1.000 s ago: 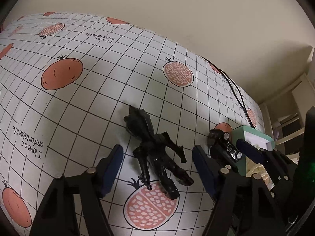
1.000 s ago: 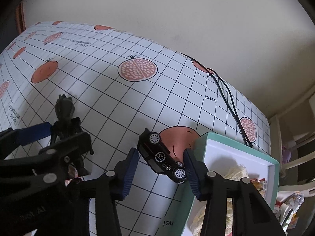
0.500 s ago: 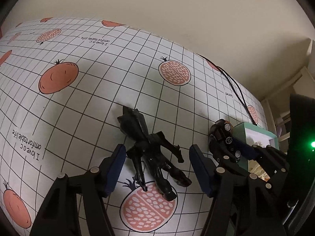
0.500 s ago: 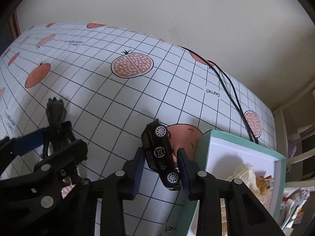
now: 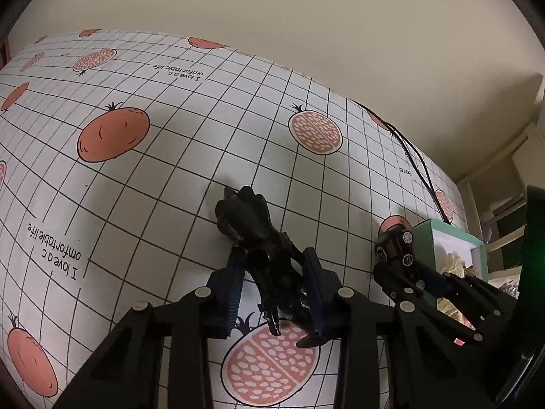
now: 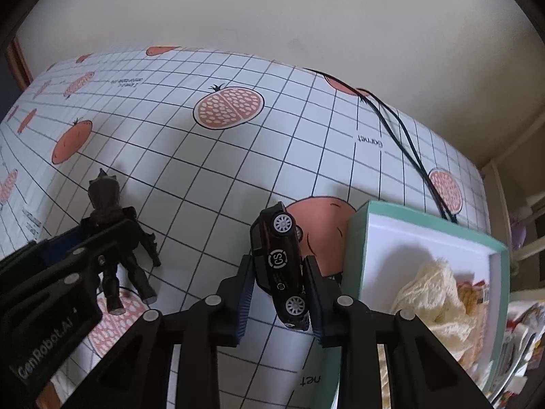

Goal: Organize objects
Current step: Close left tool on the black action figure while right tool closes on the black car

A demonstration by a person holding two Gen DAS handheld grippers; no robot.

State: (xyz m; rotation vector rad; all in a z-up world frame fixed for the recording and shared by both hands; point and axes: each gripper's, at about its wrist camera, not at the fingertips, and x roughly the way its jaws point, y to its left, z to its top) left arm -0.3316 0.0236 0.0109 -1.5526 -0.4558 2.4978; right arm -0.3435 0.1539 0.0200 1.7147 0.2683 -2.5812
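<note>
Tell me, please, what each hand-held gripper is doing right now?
Left hand-held gripper: closed on the black figure.
Right hand-held gripper: closed on the toy car.

Black figurine [image 5: 262,248], black car [image 6: 281,266], seemingly clamped.

The tablecloth [image 5: 170,177] looks like smooth, wipeable plastic sheeting with a faint sheen, printed with a thin black grid and flat orange fruit. The black figure [image 5: 262,248] is hard moulded plastic, rough-textured and slightly glossy where light catches it. The toy car [image 6: 281,262] has a shiny lacquered black body and silvery wheel hubs. The left gripper [image 5: 272,293] and right gripper [image 6: 277,293] are matt black plastic with pale metal-looking rivets and ribbed blue pads. The box [image 6: 354,248] looks like matt teal card with a white lining, holding a cream, knitted-looking cloth [image 6: 439,293]. The wall [image 6: 272,10] is flat, matt paint.
</note>
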